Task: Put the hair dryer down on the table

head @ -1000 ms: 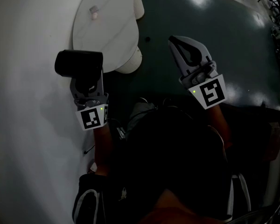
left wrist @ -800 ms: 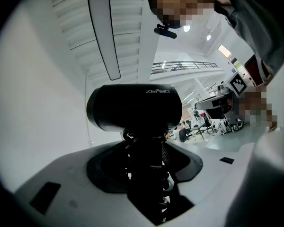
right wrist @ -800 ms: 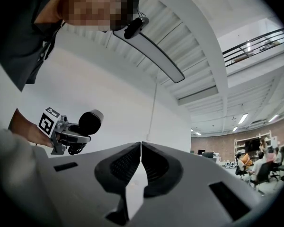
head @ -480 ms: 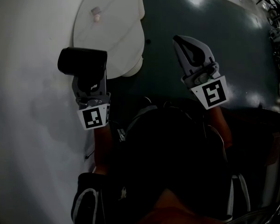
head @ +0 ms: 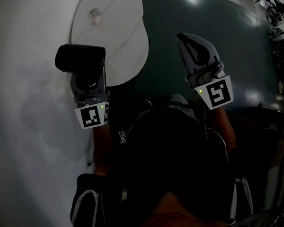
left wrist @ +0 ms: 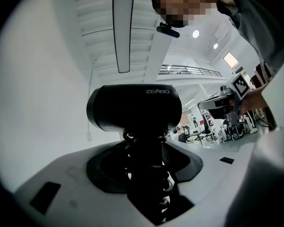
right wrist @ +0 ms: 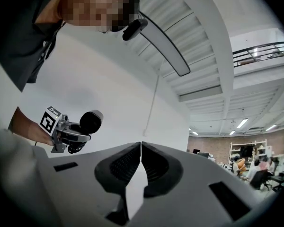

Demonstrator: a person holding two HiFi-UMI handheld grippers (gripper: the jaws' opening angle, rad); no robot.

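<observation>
A black hair dryer (head: 80,59) is held up in the air by its handle, with my left gripper (head: 88,79) shut on it. It hangs at the near left edge of the round white table (head: 123,41). In the left gripper view the hair dryer's barrel (left wrist: 135,108) lies crosswise above the jaws, and the handle with a coiled cord fills the left gripper (left wrist: 144,174). My right gripper (head: 189,44) is raised over the dark floor, jaws pressed together with nothing between them. The right gripper (right wrist: 141,148) shows the same in its own view, where the hair dryer (right wrist: 91,121) appears off to the left.
A small pale object (head: 95,17) lies on the far part of the table. Dark glossy floor (head: 217,27) spreads to the right, pale floor (head: 28,103) to the left. The person's dark clothing fills the lower middle of the head view.
The left gripper has risen slightly with the hair dryer still in it. The right gripper has drifted a little to the right. The table's edge now reaches further toward me in the view.
</observation>
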